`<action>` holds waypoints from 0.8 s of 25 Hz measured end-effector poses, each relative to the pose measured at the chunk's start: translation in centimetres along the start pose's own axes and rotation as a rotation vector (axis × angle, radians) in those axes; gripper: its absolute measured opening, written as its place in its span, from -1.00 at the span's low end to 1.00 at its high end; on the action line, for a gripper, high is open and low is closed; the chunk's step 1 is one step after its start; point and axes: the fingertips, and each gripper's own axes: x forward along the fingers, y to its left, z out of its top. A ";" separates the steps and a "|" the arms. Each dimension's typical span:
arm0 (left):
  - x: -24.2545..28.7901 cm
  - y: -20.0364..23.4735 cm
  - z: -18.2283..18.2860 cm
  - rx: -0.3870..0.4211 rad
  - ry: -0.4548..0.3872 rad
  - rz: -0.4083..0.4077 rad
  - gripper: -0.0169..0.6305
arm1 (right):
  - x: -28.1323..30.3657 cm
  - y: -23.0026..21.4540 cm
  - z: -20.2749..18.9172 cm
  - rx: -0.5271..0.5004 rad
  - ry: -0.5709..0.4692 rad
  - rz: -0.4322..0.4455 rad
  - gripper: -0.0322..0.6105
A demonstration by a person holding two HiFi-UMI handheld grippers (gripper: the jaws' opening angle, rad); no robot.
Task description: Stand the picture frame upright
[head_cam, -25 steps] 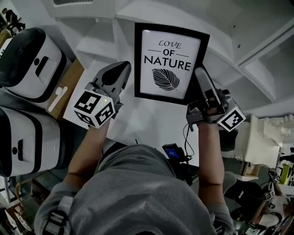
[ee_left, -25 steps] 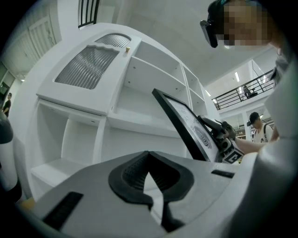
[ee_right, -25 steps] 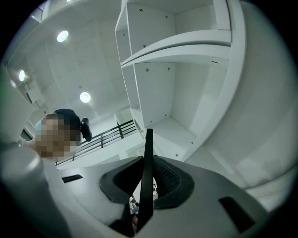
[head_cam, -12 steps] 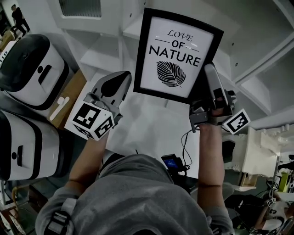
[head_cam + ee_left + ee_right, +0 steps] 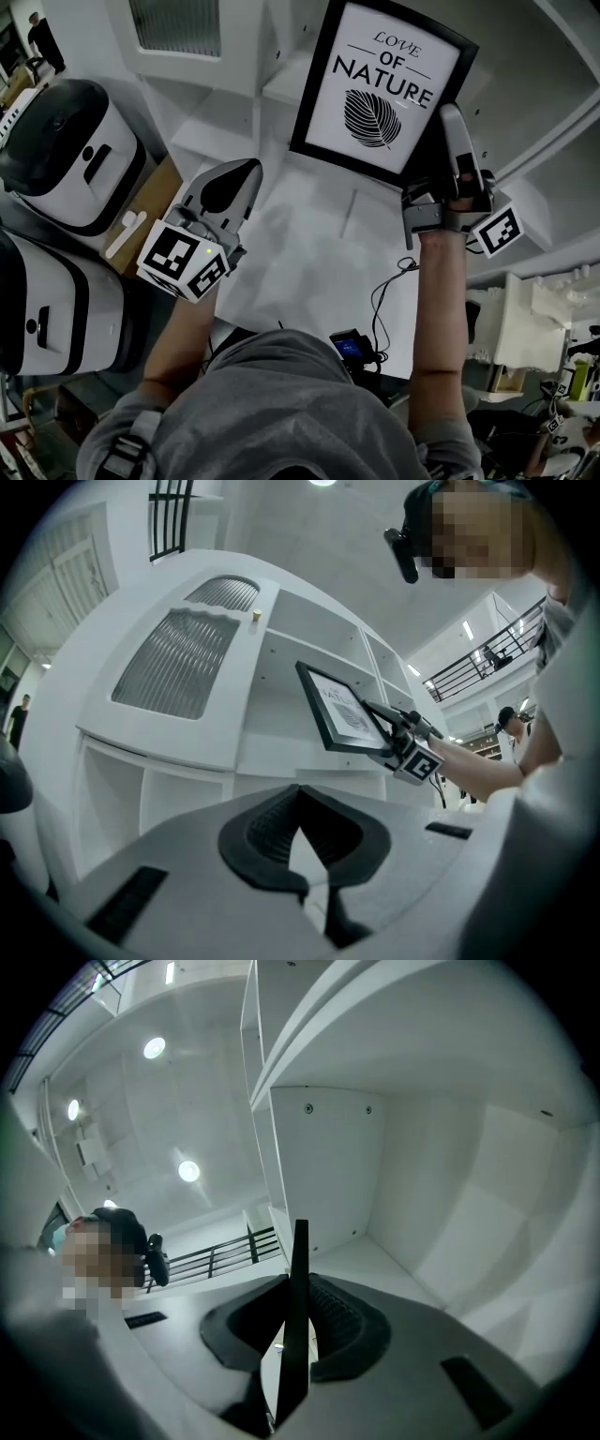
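A black picture frame (image 5: 387, 86) with a white print reading LOVE OF NATURE and a leaf is lifted in front of the white shelf unit (image 5: 225, 103). My right gripper (image 5: 448, 127) is shut on its lower right edge. In the right gripper view the frame (image 5: 297, 1321) shows edge-on as a thin dark bar pinched between the pads. My left gripper (image 5: 234, 183) is shut and holds nothing, low and left of the frame. The left gripper view shows the frame (image 5: 339, 714) tilted in the air with the right gripper (image 5: 394, 731) on it.
Two white and black appliances (image 5: 61, 150) (image 5: 47, 300) stand at the left beside a wooden board (image 5: 141, 206). A white table top (image 5: 309, 272) lies below the frame, with a small black device and cable (image 5: 352, 342) at its near edge. Open shelf bays (image 5: 403, 1176) face the right gripper.
My right gripper has carried the frame up and to the right, toward the shelf unit. The left gripper has dropped slightly and stayed shut and empty.
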 end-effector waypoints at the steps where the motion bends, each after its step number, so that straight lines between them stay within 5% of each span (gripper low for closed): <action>1: -0.6 -0.1 0.0 0.003 -0.003 0.010 -0.93 | 0.0 0.0 0.0 0.001 0.001 0.000 -0.65; 14: -7.0 -2.7 -3.8 0.006 -0.047 0.021 -0.93 | -0.1 -0.2 -0.1 -0.079 -0.013 -0.040 -0.65; 20: -4.7 -1.7 -2.6 -0.013 -0.055 0.009 -0.93 | 4.2 -4.2 1.7 -0.146 0.016 -0.070 -0.65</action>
